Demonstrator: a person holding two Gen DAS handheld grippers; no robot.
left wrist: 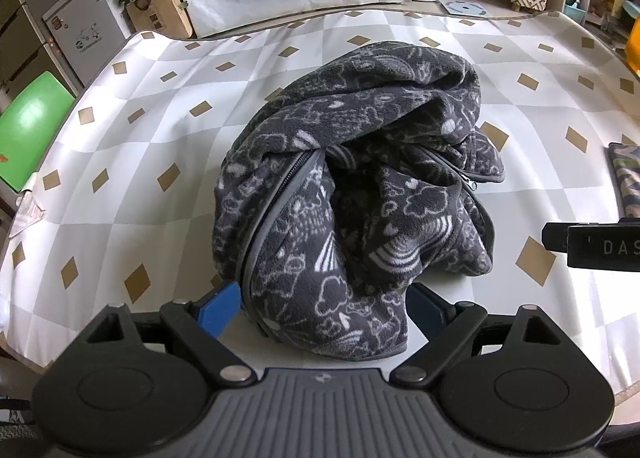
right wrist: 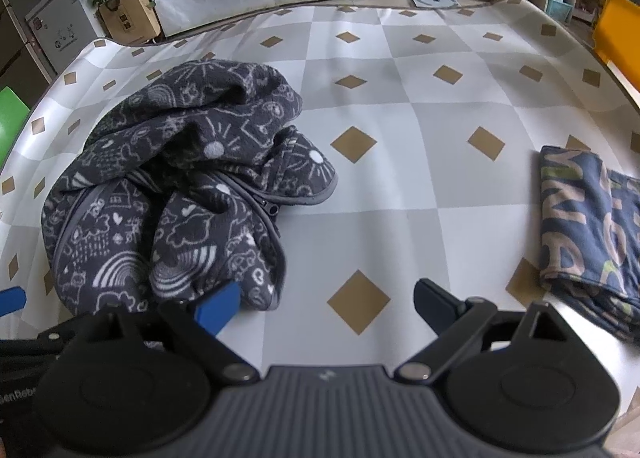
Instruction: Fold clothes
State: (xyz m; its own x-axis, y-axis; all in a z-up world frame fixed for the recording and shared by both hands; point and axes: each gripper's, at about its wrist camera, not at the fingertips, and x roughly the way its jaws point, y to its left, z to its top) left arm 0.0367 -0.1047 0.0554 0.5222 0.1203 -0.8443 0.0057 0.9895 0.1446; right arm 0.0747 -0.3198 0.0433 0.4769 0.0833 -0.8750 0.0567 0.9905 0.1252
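Blue-padded fingers of the left gripper [left wrist: 322, 308] stand wide apart in the left wrist view, straddling the near hem of a crumpled grey fleece jacket [left wrist: 352, 185]. Whether the pads touch the cloth cannot be told, as the hem hides their inner faces; no clamping is evident, so the jaws read as apart with fabric between them. The jacket lies heaped at the middle of the checked tablecloth [left wrist: 132, 161], its zipper [left wrist: 280, 193] running down the near-left side and its sleeves buried in the bundle. Part of the other tool juts in at the right edge.

Right wrist view: the right gripper [right wrist: 326, 308] likewise stands apart, with only bare tablecloth [right wrist: 400, 105] between its pads. Its left pad sits just beside the jacket [right wrist: 176, 197], at the lower right fringe of the heap. A folded patterned cloth [right wrist: 588, 217] lies well apart at the right.

Risks, as judged from this arrangement: closing on the bunched hem would probably catch several layers at once, so the heap would lift as a lump rather than spread. A grip on the zipper edge alone might slip. Dragging the fleece could also ruck the tablecloth or push the jacket toward the folded cloth.
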